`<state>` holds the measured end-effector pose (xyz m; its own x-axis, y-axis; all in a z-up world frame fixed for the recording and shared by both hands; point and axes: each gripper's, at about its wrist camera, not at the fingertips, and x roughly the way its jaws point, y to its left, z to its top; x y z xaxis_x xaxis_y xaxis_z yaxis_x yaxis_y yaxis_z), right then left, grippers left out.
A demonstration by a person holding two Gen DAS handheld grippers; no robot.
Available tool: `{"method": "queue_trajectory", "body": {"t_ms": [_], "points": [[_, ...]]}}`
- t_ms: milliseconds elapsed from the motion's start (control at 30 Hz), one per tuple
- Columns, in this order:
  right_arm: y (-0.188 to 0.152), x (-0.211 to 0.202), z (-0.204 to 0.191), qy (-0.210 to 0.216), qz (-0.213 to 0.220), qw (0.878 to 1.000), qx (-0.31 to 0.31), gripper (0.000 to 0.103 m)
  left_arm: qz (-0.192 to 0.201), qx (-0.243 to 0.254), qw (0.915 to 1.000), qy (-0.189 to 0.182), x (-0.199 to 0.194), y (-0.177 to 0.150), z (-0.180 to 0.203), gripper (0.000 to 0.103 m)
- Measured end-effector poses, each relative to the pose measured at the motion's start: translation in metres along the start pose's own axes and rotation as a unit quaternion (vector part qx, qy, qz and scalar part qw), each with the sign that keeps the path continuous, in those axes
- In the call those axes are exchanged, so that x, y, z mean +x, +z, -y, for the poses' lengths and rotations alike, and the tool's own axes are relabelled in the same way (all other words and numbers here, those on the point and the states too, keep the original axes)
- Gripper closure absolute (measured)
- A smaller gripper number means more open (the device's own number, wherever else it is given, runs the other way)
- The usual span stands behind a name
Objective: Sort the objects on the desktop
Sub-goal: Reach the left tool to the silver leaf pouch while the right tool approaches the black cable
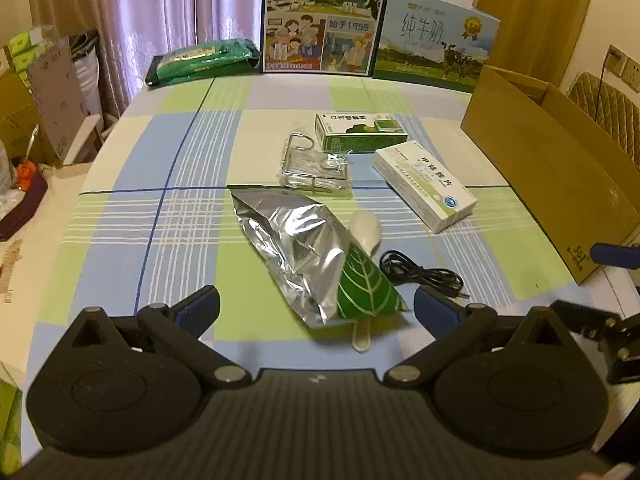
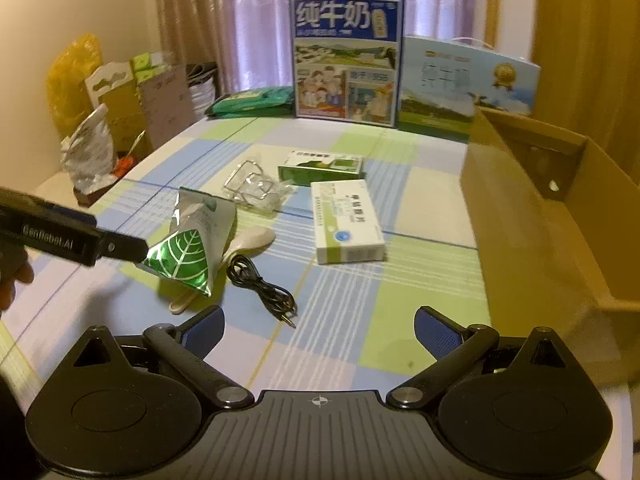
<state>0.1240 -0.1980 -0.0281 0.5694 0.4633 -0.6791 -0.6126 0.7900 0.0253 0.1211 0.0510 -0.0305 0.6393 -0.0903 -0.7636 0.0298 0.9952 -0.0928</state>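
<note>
In the centre of the left view, the foil bag [image 1: 304,248] lies just ahead of the left gripper [image 1: 316,304], jaws apart; the right gripper [image 2: 320,326] is also apart, farther from it.

Lying on a table [image 1: 120,208] with a blue, green and white checked cloth: a shiny foil bag [image 1: 304,252] resting partly over a white spoon [image 1: 366,228], a black cable [image 1: 420,276] just beside them. Sitting farther back: a wire rack [image 1: 316,168], a green box [image 1: 360,134] and a white box [image 1: 426,186]. Standing along the far edge: two milk cartons [image 1: 324,20], a green packet [image 1: 204,58] and, off to the right, an open cardboard box [image 1: 552,176].
</note>
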Motion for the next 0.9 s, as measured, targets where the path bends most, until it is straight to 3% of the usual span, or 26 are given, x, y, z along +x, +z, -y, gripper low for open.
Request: {"method": "queue_trajectory", "body": {"t_ms": [200, 400, 633, 800, 900], "points": [[0.008, 0.031, -0.006, 0.011, -0.014, 0.999, -0.044, 0.006, -0.007, 0.007, 0.9999, -0.003, 0.022, 0.016, -0.008, 0.002], [0.015, 0.065, -0.013, 0.036, -0.035, 0.994, -0.101, 0.024, -0.020, 0.008, 0.9996, -0.018, 0.051, 0.025, -0.008, 0.002], [0.022, 0.091, -0.015, 0.057, -0.045, 0.990, -0.123, 0.029, -0.052, -0.012, 0.9975, -0.046, 0.081, 0.031, -0.016, 0.002], [0.022, 0.108, -0.017, 0.072, -0.058, 0.987, -0.128, 0.033, -0.066, -0.005, 0.9972, -0.036, 0.096, 0.036, -0.020, 0.003], [0.021, 0.116, -0.019, 0.080, -0.065, 0.986, -0.133, 0.037, -0.074, -0.014, 0.9960, -0.048, 0.100, 0.037, -0.027, 0.011]]}}
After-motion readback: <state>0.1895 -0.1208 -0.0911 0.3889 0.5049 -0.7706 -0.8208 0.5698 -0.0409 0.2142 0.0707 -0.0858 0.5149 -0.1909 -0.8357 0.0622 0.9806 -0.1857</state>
